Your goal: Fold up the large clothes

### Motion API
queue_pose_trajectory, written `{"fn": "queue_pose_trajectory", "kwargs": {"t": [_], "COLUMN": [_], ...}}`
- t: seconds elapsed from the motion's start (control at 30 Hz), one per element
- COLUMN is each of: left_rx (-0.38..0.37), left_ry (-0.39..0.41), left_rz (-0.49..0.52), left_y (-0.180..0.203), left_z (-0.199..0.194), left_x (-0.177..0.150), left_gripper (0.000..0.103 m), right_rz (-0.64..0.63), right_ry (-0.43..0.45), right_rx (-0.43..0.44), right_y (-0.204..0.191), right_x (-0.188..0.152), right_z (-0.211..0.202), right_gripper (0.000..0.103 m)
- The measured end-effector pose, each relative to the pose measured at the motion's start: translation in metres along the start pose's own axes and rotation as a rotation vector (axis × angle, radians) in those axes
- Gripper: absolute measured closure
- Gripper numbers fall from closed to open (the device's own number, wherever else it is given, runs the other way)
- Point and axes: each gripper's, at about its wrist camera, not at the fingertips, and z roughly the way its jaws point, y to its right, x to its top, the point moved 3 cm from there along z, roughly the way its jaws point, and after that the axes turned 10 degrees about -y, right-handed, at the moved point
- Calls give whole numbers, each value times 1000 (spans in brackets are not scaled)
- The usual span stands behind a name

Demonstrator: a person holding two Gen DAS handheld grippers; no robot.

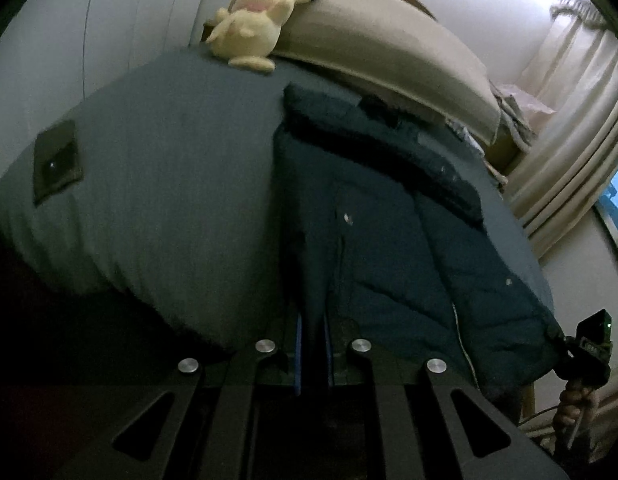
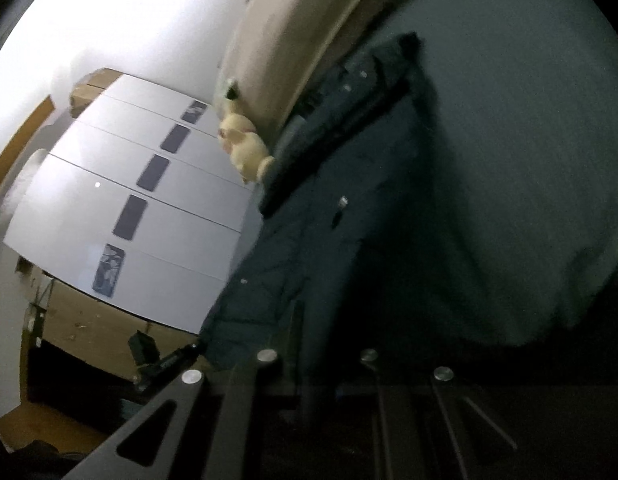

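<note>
The dark teal quilted jacket (image 1: pixel 389 216) lies on the grey-sheeted bed (image 1: pixel 169 184), its long axis running from the near hem to the far collar beside the beige pillow (image 1: pixel 389 52). The left gripper (image 1: pixel 311 356) has its jaws clamped on the near left hem corner. The right gripper (image 2: pixel 315 364) is closed on the hem's right corner. The fold likely goes away from both hands, toward the collar.

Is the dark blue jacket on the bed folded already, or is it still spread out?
Spread out: the jacket lies at full length on the bed, collar toward the pillow, and no part is doubled over.
</note>
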Motion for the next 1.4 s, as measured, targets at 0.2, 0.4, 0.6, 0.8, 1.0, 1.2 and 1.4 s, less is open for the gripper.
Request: {"fn": "queue_pose_trajectory", "kwargs": {"t": [0.2, 0.4, 0.6, 0.8, 1.0, 1.2, 1.4], "left_rx": [12, 40, 44, 45, 47, 53, 46], "left_ry": [57, 116, 149, 169, 186, 203, 213], "left_rz": [9, 26, 30, 27, 34, 52, 55], "left_y": [16, 32, 36, 39, 45, 50, 51], "left_z": [-9, -19, -23, -23, -23, -19, -16], "left_x": [26, 48, 63, 79, 94, 114, 126], "left_gripper": [95, 95, 95, 95, 95, 95, 95], "right_rz": [-56, -73, -64, -55, -47, -46, -44], "right_ry": [53, 116, 145, 170, 198, 216, 232], "right_rx": [42, 80, 87, 93, 103, 95, 99], "right_y": [-21, -36, -40, -44, -49, -56, -59], "right_x": [26, 47, 59, 70, 84, 98, 109], "right_z": [-7, -12, -16, -15, -13, -11, -8], "right_gripper": [93, 93, 93, 93, 93, 93, 93]}}
